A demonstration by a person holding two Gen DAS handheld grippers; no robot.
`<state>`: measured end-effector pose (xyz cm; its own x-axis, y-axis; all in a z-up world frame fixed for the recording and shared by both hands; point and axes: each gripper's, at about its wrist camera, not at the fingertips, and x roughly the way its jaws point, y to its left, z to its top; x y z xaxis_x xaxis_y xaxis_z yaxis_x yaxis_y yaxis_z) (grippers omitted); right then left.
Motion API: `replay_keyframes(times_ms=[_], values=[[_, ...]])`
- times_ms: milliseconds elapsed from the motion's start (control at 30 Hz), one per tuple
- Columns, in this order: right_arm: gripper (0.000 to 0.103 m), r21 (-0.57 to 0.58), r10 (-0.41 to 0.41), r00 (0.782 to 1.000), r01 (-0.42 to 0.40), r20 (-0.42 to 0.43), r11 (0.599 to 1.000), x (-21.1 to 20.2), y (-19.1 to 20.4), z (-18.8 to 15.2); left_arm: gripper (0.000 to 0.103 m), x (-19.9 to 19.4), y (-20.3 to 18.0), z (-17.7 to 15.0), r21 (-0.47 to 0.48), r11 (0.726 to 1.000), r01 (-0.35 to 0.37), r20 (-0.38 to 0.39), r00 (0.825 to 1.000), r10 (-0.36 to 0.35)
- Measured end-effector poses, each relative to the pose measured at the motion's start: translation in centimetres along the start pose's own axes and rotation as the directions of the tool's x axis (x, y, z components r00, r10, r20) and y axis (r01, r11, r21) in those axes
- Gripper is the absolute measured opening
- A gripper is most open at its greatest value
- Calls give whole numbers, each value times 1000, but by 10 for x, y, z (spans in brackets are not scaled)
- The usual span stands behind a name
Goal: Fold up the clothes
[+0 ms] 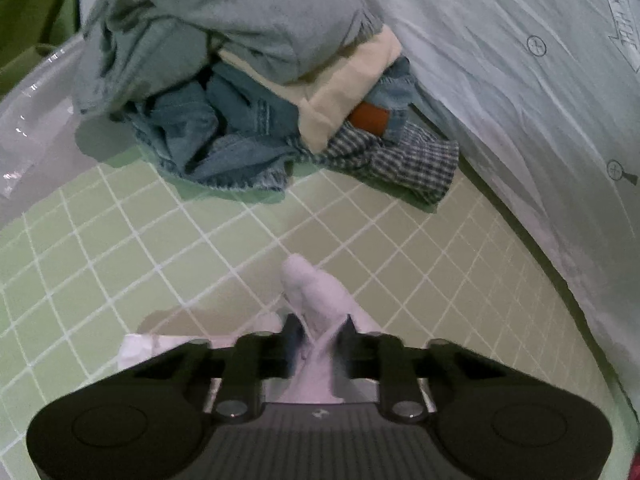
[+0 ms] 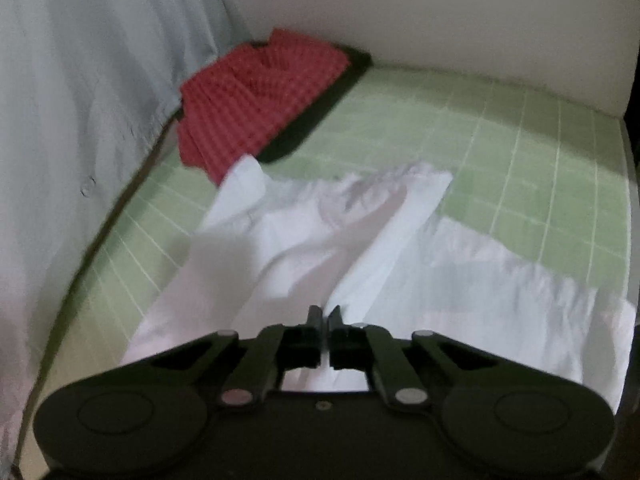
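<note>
A white garment (image 2: 320, 232) lies crumpled on the green gridded mat (image 2: 520, 152). My right gripper (image 2: 324, 316) is shut on a fold of it near the front, with cloth bunched between the fingers. In the left wrist view my left gripper (image 1: 318, 328) is shut on another bunch of the same white garment (image 1: 316, 300), which sticks up between the fingers above the mat (image 1: 160, 240).
A pile of clothes (image 1: 248, 80) with grey, denim, cream and checked pieces sits at the far end of the mat. A pale sheet (image 1: 520, 80) hangs along the side. A folded red checked garment (image 2: 256, 96) lies on a dark one at the back.
</note>
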<state>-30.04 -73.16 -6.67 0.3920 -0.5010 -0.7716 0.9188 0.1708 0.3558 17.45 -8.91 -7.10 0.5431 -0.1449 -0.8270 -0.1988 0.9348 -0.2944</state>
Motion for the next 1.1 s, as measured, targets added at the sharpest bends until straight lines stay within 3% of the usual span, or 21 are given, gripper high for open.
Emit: replay_keyframes(times_ms=[133, 267, 367, 467, 533, 567, 633, 700, 767, 867, 967, 1000, 1067, 1100], values=[[3, -29, 44, 997, -42, 63, 999, -18, 26, 19, 8, -11, -4, 10, -12, 1000, 26, 41, 999, -25], [2, -115, 155, 978, -140, 139, 983, -25, 79, 58, 7, -21, -19, 36, -5, 996, 93, 110, 990, -92], [2, -147, 255, 945, -228, 203, 962, -31, 122, 89, 7, -29, -28, 45, 15, 995, 101, 159, 982, -102], [2, -137, 372, 888, -347, 270, 928, -48, 142, 107, 7, -37, -37, 51, 36, 994, 104, 206, 972, -109], [2, -156, 376, 874, -343, 309, 926, -58, 146, 106, 7, -43, -42, 56, 50, 993, 105, 238, 965, -114], [2, -173, 350, 885, -309, 308, 935, -56, 143, 101, 7, -46, -45, 58, 57, 993, 106, 253, 960, -117], [2, -205, 276, 918, -223, 286, 953, -47, 132, 90, 7, -39, -40, 49, 59, 995, 80, 226, 970, -92], [3, -211, 151, 969, -109, 197, 971, -20, 110, 74, 7, -29, -31, 36, 37, 998, 58, 177, 982, -64], [10, -220, -5, 996, 24, 88, 975, 7, 86, 57, 7, -24, -26, 28, 27, 999, 43, 158, 986, -47], [15, -244, -177, 983, 161, -46, 956, 34, 61, 36, 7, -20, -19, 19, 14, 1000, 21, 136, 990, -23], [65, -252, -242, 969, 245, 46, 936, 28, 66, 32, 7, -15, -12, 9, 1, 1000, 0, 113, 994, 0], [70, -253, -261, 962, 273, 78, 928, 26, 68, 30, 8, -13, -10, 6, -3, 1000, -8, 106, 994, 8], [73, -280, -322, 927, 367, 195, 887, 21, 91, 28, 8, -10, -5, -1, -11, 1000, -23, 90, 996, 24], [79, -306, -327, 910, 397, 256, 865, 18, 106, 29, 8, -8, -3, -4, -14, 999, -30, 83, 996, 31]])
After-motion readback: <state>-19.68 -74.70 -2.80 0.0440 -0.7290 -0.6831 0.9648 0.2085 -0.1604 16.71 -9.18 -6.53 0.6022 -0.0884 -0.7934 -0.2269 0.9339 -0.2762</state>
